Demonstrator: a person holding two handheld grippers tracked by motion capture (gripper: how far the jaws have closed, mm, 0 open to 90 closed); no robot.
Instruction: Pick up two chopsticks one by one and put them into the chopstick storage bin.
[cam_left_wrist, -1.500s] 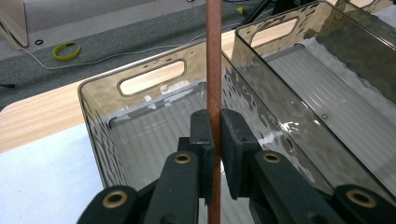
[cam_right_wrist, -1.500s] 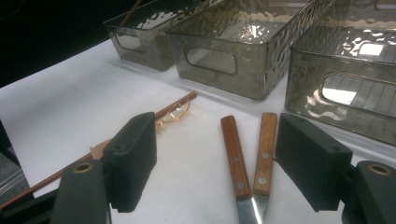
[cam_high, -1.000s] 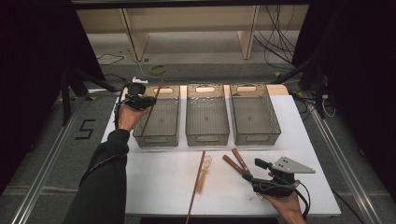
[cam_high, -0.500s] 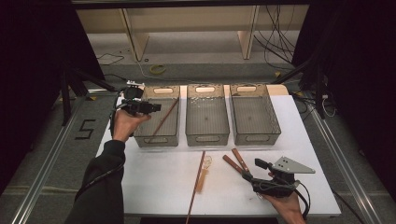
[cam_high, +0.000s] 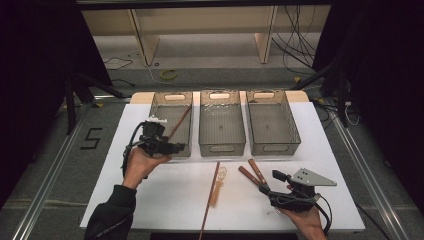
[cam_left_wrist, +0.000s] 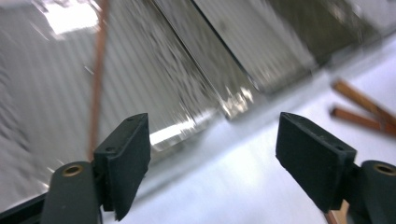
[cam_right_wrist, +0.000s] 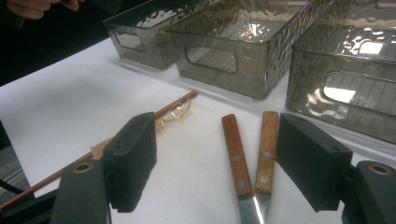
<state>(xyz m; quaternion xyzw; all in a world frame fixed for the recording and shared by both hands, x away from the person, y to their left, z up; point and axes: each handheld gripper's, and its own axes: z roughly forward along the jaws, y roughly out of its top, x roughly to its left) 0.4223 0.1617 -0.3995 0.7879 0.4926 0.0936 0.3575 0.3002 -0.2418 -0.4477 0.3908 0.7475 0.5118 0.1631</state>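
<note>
While the left gripper (cam_high: 172, 147) hovers just beside the left bin (cam_high: 159, 107), its jaws have just been opening and stand spread, empty; the brown stick (cam_high: 179, 123) leans inside that bin. The right gripper view shows the right gripper's (cam_right_wrist: 215, 158) spread jaws flanking two wooden-handled knives (cam_right_wrist: 250, 154), which lie well apart from that bin.

Left tool (cam_high: 176, 148) just opening, empty; right tool (cam_high: 270, 186) agape
</note>
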